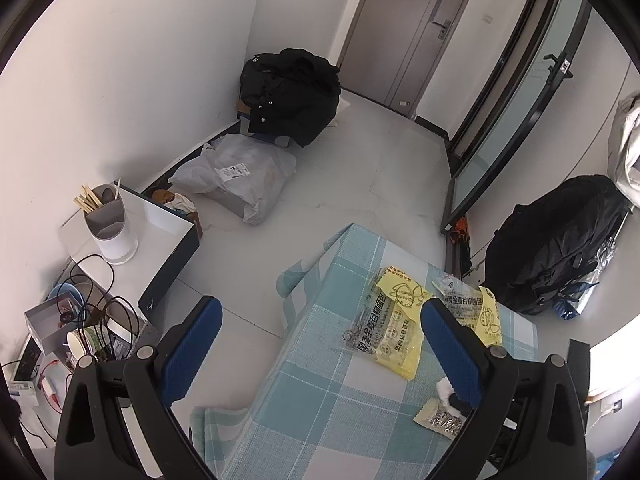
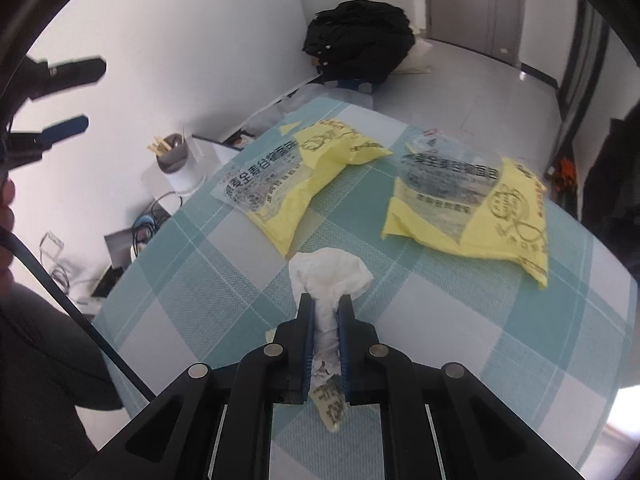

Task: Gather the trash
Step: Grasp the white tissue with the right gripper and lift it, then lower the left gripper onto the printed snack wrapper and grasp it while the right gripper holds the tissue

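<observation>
Left wrist: the left gripper [image 1: 320, 344] hung spread wide above the table [image 1: 320, 380] — wrappers [image 1: 394, 332] at one o'clock. Right wrist: the right gripper [image 2: 325, 308] was clamped on the tissue [image 2: 328, 276] — its wad trailing toward twelve.

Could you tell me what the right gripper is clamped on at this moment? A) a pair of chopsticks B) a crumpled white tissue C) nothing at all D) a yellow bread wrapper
B: the right gripper is shut on the crumpled white tissue above the checked tablecloth.
</observation>
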Tool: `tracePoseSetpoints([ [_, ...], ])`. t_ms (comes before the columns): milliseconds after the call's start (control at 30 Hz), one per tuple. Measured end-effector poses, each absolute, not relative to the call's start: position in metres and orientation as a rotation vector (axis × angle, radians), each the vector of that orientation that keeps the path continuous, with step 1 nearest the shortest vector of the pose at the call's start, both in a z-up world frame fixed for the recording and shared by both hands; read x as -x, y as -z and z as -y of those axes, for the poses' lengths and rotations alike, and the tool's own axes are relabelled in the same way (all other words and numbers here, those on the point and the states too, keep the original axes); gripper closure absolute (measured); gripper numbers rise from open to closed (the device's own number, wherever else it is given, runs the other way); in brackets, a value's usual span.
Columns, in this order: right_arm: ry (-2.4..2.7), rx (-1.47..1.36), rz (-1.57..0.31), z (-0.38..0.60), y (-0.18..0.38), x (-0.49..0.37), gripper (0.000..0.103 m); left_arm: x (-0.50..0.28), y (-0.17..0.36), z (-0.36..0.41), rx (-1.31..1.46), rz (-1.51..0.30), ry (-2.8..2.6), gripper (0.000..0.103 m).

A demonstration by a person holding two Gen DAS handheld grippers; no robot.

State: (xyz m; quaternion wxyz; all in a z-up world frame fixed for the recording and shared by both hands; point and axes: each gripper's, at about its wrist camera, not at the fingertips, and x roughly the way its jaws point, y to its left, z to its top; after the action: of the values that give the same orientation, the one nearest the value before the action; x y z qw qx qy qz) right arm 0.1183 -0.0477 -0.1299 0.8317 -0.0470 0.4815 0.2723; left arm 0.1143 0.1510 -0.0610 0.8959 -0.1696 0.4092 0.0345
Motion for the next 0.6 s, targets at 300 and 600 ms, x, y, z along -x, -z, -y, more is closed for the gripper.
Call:
tracePoseSetpoints([
  [300, -0.511, 0.021, -0.987, 0.09, 0.112, -0.087, 0.093, -0.107, 0.059, -0.128, 0.302, -0.823, 0.0, 0.005],
  [600, -0.448, -0.057, -0.941, 0.132, 0.106, -0.061, 0.093, -0.107, 0.071, -0.082, 0.215, -0.879, 0.111, 0.005],
])
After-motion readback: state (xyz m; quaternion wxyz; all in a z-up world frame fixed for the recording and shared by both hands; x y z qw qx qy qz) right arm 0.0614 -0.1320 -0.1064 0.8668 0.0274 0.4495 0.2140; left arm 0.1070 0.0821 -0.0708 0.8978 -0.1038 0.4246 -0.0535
